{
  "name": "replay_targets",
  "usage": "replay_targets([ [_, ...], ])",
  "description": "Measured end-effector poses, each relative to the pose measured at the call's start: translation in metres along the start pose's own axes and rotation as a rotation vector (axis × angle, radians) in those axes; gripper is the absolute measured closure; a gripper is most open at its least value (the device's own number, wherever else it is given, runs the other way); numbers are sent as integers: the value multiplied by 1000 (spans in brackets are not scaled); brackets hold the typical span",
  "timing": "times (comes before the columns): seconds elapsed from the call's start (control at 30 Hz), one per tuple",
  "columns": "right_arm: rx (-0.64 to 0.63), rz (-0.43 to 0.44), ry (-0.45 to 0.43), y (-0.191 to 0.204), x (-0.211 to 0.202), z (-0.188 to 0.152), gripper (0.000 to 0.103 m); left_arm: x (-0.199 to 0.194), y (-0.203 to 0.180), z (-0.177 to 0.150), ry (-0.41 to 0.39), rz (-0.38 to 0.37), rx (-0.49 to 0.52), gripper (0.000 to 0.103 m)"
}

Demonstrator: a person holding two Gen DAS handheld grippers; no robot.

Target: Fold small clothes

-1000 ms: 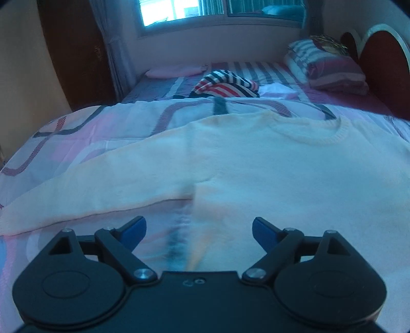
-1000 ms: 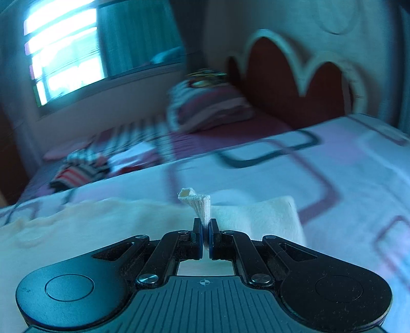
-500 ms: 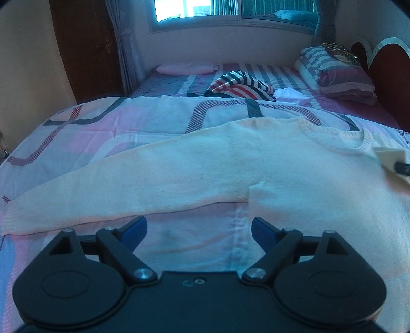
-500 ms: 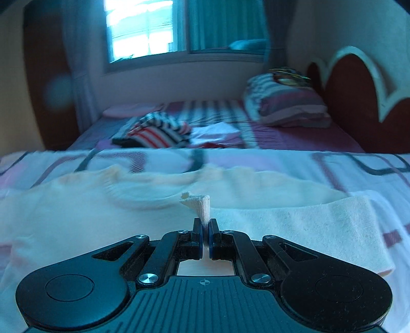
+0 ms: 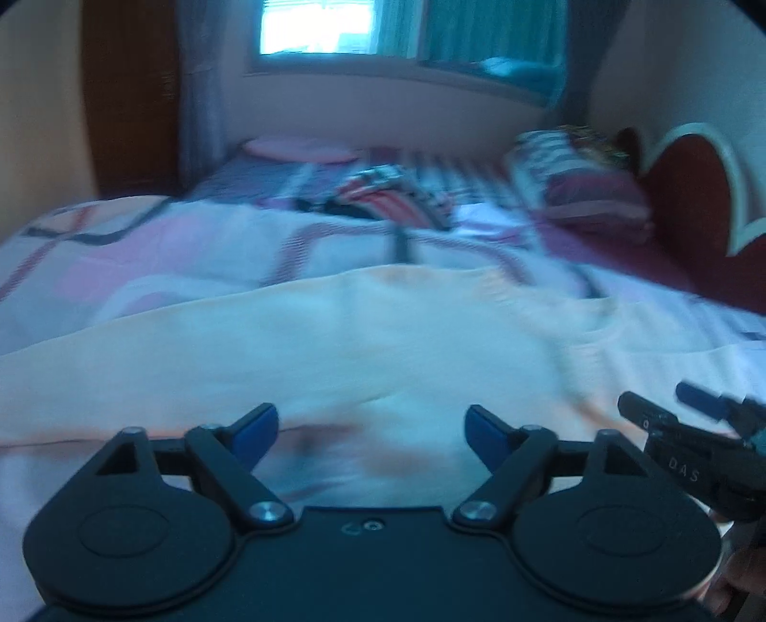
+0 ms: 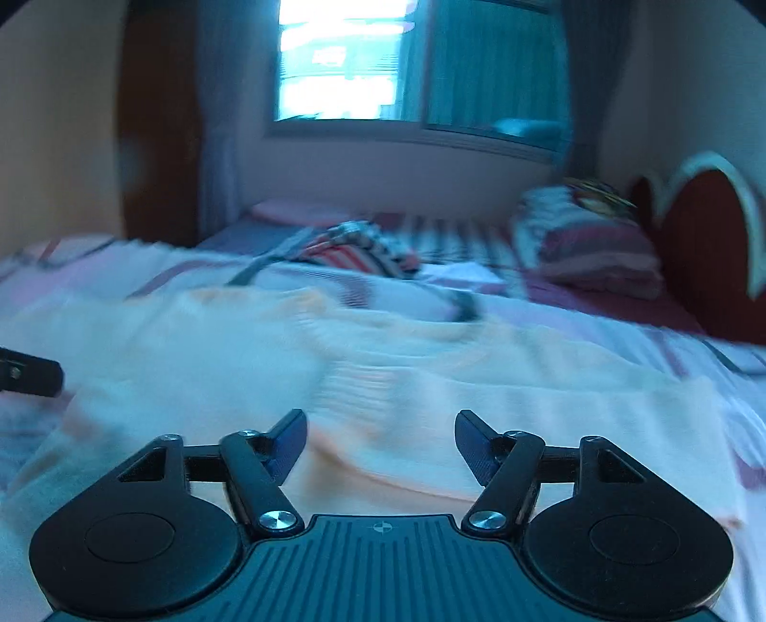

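A cream sweater (image 5: 383, 344) lies spread flat on the patterned bed cover (image 5: 167, 249), with the left tongs (image 5: 371, 430) and right tongs (image 6: 380, 442) both spread wide and empty just above its near edge, and striped clothes (image 6: 359, 249) lie beyond.

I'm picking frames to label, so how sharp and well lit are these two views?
Left wrist view: motion blur smears the cream sweater and striped clothes; the left claw stays sharp; the window is overexposed. Right wrist view: the sweater streaks sideways; the right claw is crisp; both views have a blue cast and fisheye curvature.
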State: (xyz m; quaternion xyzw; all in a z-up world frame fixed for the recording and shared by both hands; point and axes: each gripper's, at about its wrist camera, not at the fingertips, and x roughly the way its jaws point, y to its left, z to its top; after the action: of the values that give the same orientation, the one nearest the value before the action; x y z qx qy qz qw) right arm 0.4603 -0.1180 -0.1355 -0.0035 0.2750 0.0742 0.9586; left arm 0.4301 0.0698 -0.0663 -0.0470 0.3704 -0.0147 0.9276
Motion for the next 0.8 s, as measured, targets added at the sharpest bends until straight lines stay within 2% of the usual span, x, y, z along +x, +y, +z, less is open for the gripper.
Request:
replay_targets([
  [0.03,39,-14,0,-14,-5,0,55,5,-11,3,8,-37,4,36],
  [0.07,71,-35,6,-27,-8,0,68,11,-23,5,19,-81,4,40],
  [0.13,128,-96,14,-56,-15,-2,75,25,-47,7,42,-158,6,52],
  [0.2,180,-150,18,-85,-23,-4,75,42,-69,9,76,-207,10,59],
  [0.3,247,-208,34,-126,-33,-13,75,70,-92,7,146,-205,23,75],
  [0.37,296,-236,38,-153,-43,-18,75,85,-103,6,171,-201,29,77],
  [0.47,368,-272,47,-188,-58,-26,75,93,-114,6,163,-194,50,82],
  [0.53,416,-288,48,-206,-78,-35,75,96,-120,6,160,-194,54,95],
  [0.63,464,-298,55,-221,-90,-40,75,94,-128,8,131,-184,71,98],
  [0.8,481,-292,61,-230,-98,-41,75,67,-127,22,9,-174,59,99],
])
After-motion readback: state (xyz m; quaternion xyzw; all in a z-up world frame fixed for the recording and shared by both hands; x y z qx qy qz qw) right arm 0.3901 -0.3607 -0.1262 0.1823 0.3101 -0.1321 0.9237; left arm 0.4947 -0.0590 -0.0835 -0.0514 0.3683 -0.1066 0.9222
